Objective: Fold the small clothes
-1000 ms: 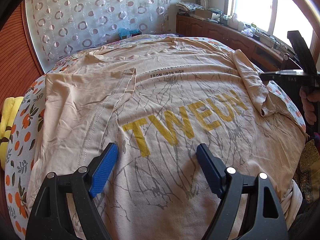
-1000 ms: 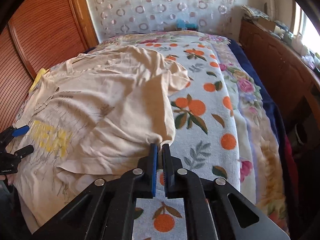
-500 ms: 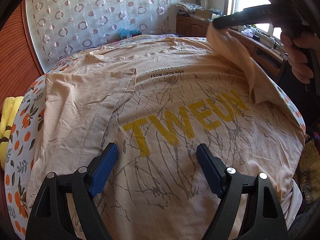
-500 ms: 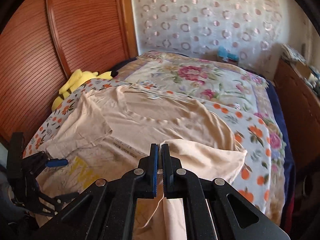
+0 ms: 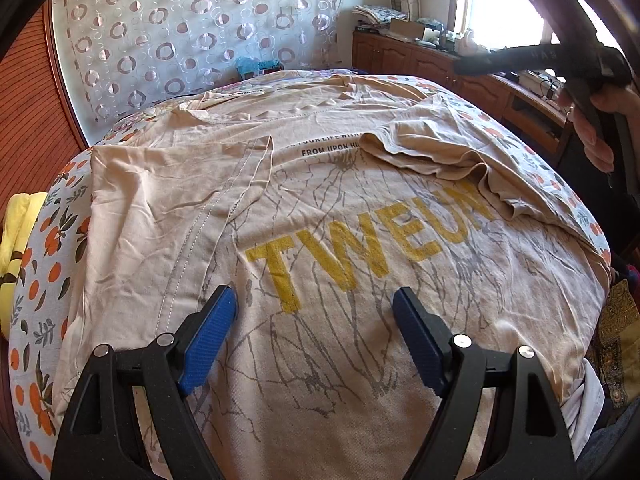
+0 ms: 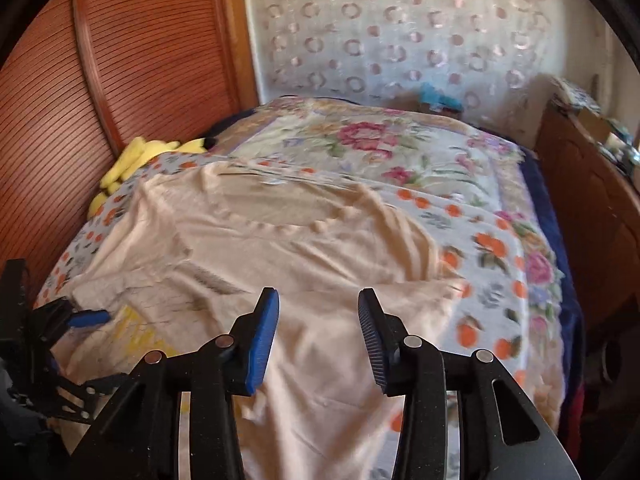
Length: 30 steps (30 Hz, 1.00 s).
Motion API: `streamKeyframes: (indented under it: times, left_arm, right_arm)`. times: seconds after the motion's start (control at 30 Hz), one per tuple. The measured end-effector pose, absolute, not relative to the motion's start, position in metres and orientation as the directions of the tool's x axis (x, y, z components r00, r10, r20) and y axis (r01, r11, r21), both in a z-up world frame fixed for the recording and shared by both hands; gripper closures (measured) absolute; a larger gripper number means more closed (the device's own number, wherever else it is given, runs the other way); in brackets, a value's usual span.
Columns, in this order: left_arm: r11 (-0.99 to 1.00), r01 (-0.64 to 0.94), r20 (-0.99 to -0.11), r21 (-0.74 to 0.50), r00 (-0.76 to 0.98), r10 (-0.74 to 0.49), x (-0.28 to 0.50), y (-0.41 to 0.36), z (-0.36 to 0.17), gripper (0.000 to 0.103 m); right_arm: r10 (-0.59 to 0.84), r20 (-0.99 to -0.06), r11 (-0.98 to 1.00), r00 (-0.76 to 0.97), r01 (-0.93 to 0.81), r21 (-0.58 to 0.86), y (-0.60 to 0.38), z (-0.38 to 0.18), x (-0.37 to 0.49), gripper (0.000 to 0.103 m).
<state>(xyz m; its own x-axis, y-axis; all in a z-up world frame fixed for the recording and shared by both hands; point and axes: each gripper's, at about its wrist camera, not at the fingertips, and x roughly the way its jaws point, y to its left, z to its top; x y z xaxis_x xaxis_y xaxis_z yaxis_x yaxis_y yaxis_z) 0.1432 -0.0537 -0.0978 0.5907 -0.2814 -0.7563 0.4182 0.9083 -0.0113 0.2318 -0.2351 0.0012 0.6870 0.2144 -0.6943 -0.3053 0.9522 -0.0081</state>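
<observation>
A beige T-shirt [image 5: 360,264] with yellow letters lies spread on the bed, its front up. Its left sleeve [image 5: 168,200] is folded in over the chest. The right sleeve [image 5: 436,148] now lies folded onto the chest too, crumpled at its hem. My left gripper [image 5: 314,320] hovers open over the shirt's lower part, nothing between its blue pads. My right gripper [image 6: 318,320] is above the right side of the shirt [image 6: 312,248]; its jaws are opening and no cloth is between them. In the left wrist view the right gripper [image 5: 532,58] is a dark bar at upper right, held by a hand.
The bed carries a towel with orange fruit print [image 6: 492,248] and a floral blanket [image 6: 372,144]. A yellow plush [image 6: 136,156] lies by the wooden wardrobe [image 6: 120,64]. A wooden dresser [image 5: 440,64] with clutter runs under the window at right. A patterned curtain [image 5: 192,28] hangs behind.
The right gripper carried the right sleeve up and over the chest, then let go of it; the sleeve now lies folded on the shirt. Left gripper stayed still.
</observation>
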Motion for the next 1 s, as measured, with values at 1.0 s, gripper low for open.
streamKeyframes:
  times: [1.0]
  left_arm:
    - [0.929,0.367,-0.681,-0.034,0.672,-0.29,0.119,-0.031,-0.057,0.021]
  right_arm:
    - [0.176,-0.723,0.925,0.668,-0.364,-0.111,-0.177,-0.08,0.129,0.089]
